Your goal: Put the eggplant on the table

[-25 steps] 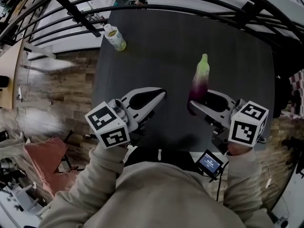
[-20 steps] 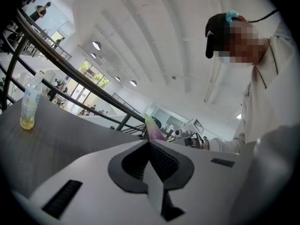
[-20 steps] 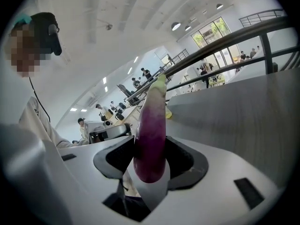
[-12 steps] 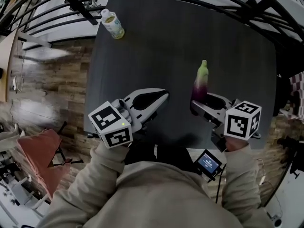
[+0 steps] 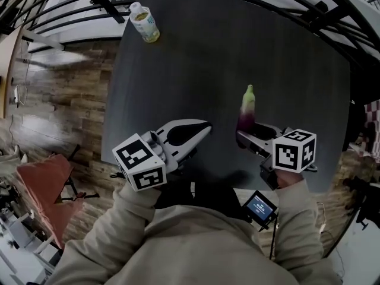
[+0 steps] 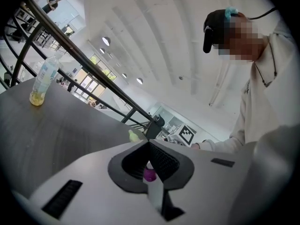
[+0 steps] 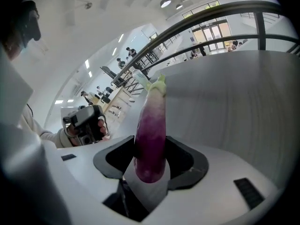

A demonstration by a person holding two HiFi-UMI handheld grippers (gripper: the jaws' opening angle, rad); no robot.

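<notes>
The eggplant, purple with a pale green stem end, stands nearly upright over the dark table, right of centre. My right gripper is shut on its lower purple end. In the right gripper view the eggplant rises between the jaws of that gripper, stem pointing away. My left gripper hovers to the eggplant's left with its jaws closed together and nothing in them. In the left gripper view, a bit of the eggplant shows through the hollow behind the tips of that gripper.
A plastic bottle with yellowish liquid stands at the table's far left corner, also visible in the left gripper view as the bottle. Black railings run beyond the table. Wooden floor lies to the left. A small screen device hangs at my waist.
Both grippers have sunk toward the table, the right one more, and it carries the eggplant down with it. The right gripper's grip on the eggplant is unchanged.
</notes>
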